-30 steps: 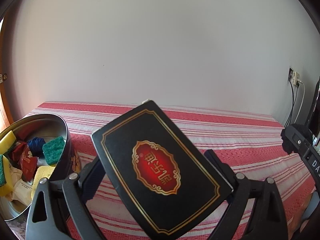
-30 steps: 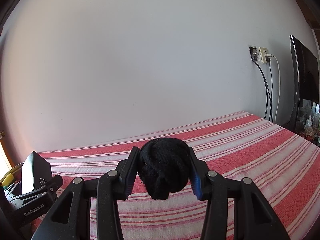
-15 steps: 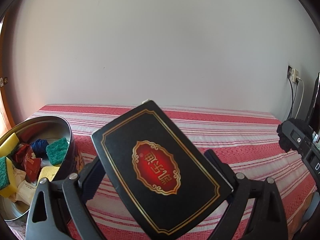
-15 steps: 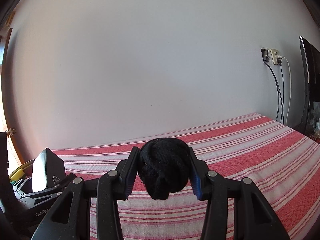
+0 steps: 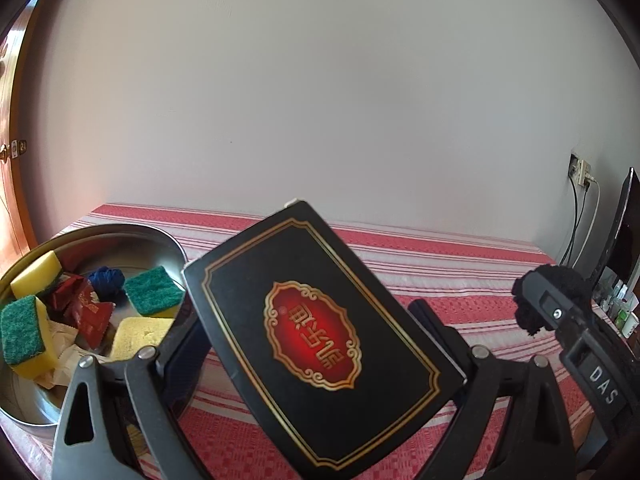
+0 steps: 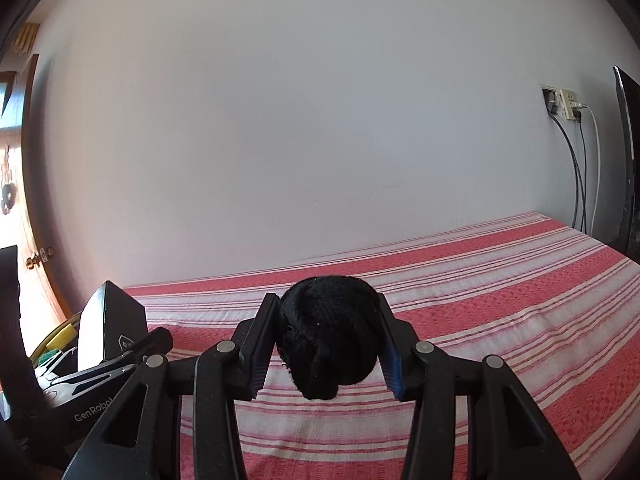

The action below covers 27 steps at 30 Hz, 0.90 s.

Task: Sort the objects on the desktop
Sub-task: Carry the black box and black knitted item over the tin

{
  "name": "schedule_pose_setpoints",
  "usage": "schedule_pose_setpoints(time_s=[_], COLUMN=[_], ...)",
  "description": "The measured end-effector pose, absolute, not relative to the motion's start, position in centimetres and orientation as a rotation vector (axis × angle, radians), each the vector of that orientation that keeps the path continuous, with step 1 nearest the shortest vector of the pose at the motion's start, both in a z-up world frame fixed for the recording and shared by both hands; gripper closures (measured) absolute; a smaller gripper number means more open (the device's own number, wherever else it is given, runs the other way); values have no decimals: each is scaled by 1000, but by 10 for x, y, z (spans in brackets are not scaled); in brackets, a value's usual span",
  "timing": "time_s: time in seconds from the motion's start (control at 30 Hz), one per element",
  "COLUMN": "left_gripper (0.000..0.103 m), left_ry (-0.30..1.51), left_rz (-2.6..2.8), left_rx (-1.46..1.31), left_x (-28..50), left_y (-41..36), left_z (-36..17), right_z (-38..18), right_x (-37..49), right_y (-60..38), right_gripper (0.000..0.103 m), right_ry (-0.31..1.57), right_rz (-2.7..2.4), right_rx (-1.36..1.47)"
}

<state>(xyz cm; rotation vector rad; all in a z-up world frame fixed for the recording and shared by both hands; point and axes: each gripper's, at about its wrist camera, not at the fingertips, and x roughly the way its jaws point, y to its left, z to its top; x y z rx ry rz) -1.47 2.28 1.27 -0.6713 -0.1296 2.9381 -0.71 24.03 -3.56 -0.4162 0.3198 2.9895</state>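
Now the left gripper (image 5: 320, 344) has its fingers spread wide, clamped on the tilted black box (image 5: 316, 320), and the right gripper (image 6: 326, 354) is narrowly closed on the black yarn ball (image 6: 330, 336). Best carry each over the tin (image 5: 176, 248) left of the fingers, release low and clear of the rim, one at a time.

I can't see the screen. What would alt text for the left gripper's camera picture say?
The left gripper holds a tilted black box with gold trim and a red emblem above a red-striped tablecloth. At left, a round metal tin holds yellow-green sponges, red packets and a blue yarn ball. At right, the right gripper holds a black yarn ball.
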Motion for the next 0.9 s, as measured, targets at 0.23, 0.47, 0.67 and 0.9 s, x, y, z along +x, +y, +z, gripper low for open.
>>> schedule_pose_setpoints(time_s=[0.23,0.47,0.67,0.9], left_gripper=[8,8,8,8], left_ry=[-160,-218,-242,-311], left_rz=[3036,3185,3290,3340], left_rx=[-605,-658,-670,-735], left_x=[7,3,0,-7], left_y=[-27,-91,-130,-159], left_z=[36,40,37,32], right_z=[-34,-20,-18,-13], right_x=[-19,-42,-69,-86], right_y=[193,135,86,40], right_gripper=[54,54,54,54], right_ry=[338,391,403,374], right_rz=[3099,3235,3326,3368], right_rx=[-454,-445,-479,-503])
